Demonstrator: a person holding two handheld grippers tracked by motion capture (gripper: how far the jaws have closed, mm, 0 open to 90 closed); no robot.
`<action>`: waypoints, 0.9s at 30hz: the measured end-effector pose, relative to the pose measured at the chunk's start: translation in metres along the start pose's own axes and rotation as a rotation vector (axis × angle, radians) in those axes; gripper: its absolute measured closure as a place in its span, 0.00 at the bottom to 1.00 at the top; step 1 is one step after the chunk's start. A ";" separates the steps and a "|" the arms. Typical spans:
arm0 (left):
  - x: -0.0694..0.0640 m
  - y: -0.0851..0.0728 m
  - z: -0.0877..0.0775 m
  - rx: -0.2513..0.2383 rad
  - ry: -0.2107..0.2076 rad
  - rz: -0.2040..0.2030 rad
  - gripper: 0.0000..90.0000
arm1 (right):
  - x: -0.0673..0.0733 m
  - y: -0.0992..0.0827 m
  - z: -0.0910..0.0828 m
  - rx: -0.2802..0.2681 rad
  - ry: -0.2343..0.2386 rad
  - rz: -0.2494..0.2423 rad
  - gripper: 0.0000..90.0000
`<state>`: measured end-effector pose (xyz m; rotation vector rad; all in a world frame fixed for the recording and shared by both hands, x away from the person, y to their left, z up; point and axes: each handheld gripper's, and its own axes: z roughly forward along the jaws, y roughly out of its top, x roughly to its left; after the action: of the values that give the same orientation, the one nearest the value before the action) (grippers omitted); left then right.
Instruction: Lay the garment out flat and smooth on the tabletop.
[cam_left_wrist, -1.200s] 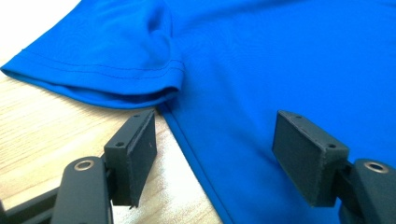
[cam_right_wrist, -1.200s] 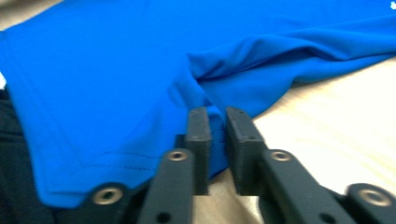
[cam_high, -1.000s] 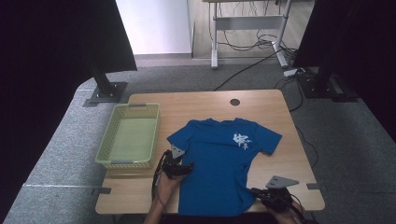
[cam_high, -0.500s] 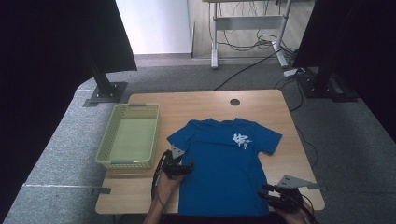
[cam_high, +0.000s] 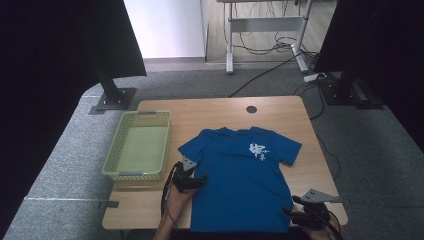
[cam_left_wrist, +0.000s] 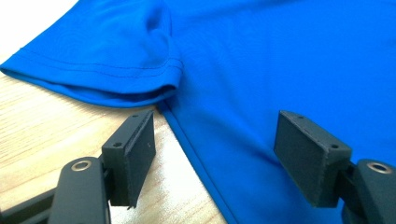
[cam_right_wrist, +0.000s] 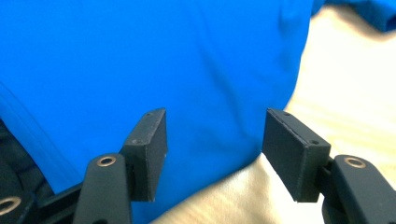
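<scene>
Shirt (cam_high: 245, 175) flat on counter (cam_high: 210, 112), we read fold prep | left gripper (cam_high: 192, 181) jaws wide, straddling side seam | right gripper (cam_high: 300, 216) jaws just opening, wide over hem corner, gripping nothing

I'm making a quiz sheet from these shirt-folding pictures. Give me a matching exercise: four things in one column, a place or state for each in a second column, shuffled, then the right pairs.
Things:
1. blue T-shirt
2. green basket
3. left gripper
4. right gripper

Places or states:
A. open at the shirt's bottom right corner
B. empty, on the table's left part
C. spread flat, white print on the chest
D. open at the shirt's side seam, below the sleeve

Pairs: 1-C, 2-B, 3-D, 4-A
</scene>
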<state>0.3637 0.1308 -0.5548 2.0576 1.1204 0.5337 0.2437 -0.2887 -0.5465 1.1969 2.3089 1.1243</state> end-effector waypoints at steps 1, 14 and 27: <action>0.000 0.000 0.000 0.000 0.001 -0.001 0.32 | -0.001 0.001 0.002 0.007 0.006 -0.001 0.43; 0.000 -0.001 -0.001 0.000 -0.001 0.000 0.32 | 0.023 -0.025 -0.016 0.033 0.014 -0.030 0.62; 0.000 0.000 0.000 -0.001 -0.003 0.000 0.32 | 0.062 0.031 -0.009 -0.168 0.073 -0.132 0.75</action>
<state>0.3635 0.1314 -0.5549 2.0566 1.1180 0.5306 0.2184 -0.2337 -0.5118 0.9436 2.2568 1.3037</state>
